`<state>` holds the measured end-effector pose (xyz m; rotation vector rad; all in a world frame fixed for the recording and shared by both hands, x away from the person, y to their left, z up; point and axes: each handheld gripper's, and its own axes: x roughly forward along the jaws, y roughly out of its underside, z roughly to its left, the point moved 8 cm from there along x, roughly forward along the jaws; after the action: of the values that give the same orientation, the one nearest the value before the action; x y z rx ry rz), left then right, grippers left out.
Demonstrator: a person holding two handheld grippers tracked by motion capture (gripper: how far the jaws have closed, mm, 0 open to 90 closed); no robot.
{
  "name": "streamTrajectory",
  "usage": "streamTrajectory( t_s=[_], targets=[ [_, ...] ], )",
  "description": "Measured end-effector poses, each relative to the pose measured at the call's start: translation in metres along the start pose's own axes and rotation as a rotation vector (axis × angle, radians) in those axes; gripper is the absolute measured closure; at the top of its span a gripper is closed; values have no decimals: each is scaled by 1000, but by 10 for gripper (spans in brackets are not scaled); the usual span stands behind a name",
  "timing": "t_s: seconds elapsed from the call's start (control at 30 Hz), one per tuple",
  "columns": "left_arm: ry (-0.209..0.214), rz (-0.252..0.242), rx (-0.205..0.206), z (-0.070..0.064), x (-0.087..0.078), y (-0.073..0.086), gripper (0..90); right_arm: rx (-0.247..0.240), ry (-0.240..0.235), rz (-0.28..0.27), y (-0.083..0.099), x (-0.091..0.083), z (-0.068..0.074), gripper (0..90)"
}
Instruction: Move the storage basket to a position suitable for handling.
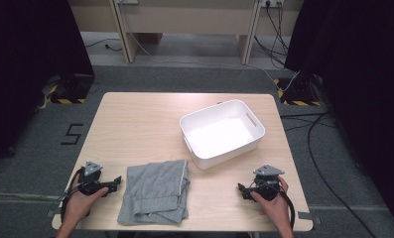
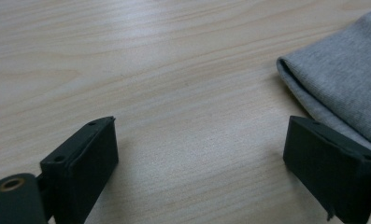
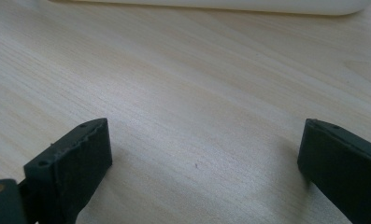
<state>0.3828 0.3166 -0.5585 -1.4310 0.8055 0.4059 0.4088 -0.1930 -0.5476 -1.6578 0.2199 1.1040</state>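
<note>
Left gripper view: left gripper jaws spread wide, empty, low over the table; folded grey garment lies just beside one jaw. Right gripper likewise wide, empty, near the white bin. Judgement: take the garment's folded edge through every layer, pinching both sides evenly.

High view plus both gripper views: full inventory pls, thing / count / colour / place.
Table: 1, light wood, centre of the room.
Folded garment: 1, grey, near edge of table, left of centre.
Bin: 1, white, empty, right of centre, farther back.
Floor marking: 1, black, on grey floor left of table.
Cables: several, black, floor at right and back.
Left gripper: 1, black, open, beside the garment's left edge.
Right gripper: 1, black, open, near edge at right.
Hands: 2, one on each gripper.
</note>
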Motion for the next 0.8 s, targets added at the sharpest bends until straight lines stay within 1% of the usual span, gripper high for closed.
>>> streamTrajectory(
  t_s=[0.07,0.1,0.17,0.2,0.23,0.27,0.33,0.43,0.5,0.57,0.67,0.8],
  targets=[
    [0,0,0,0,0,0,94,-1,1,-1,0,0,0,47],
    [2,-1,1,0,0,0,94,-8,-5,-3,0,-1,0,72],
    [1,-3,-3,1,-1,0,107,-11,-11,-28,-1,-3,1,206],
    [-2,-10,-9,1,-1,-1,123,-19,-14,-39,-2,-4,2,226],
    [-1,-14,-18,2,-1,-1,147,-20,-13,-43,-2,-4,1,179],
    [5,-17,-25,1,-1,-1,144,-9,-8,-47,-3,-5,1,152],
    [19,-25,-38,0,-2,-2,150,-15,7,-61,-5,-6,-2,192],
    [39,-34,-55,-2,-4,-4,162,-2,10,-86,-10,-11,-7,193],
    [31,-52,-51,-3,-7,-9,164,-1,22,-101,-15,-15,-11,196],
    [43,-60,-47,-7,-10,-12,164,10,30,-114,-19,-17,-16,201],
    [58,-66,-32,-16,-14,-17,164,9,40,-129,-27,-20,-22,207],
    [96,-77,-13,-32,-17,-23,164,39,40,-146,-35,-21,-30,217]
  ],
)
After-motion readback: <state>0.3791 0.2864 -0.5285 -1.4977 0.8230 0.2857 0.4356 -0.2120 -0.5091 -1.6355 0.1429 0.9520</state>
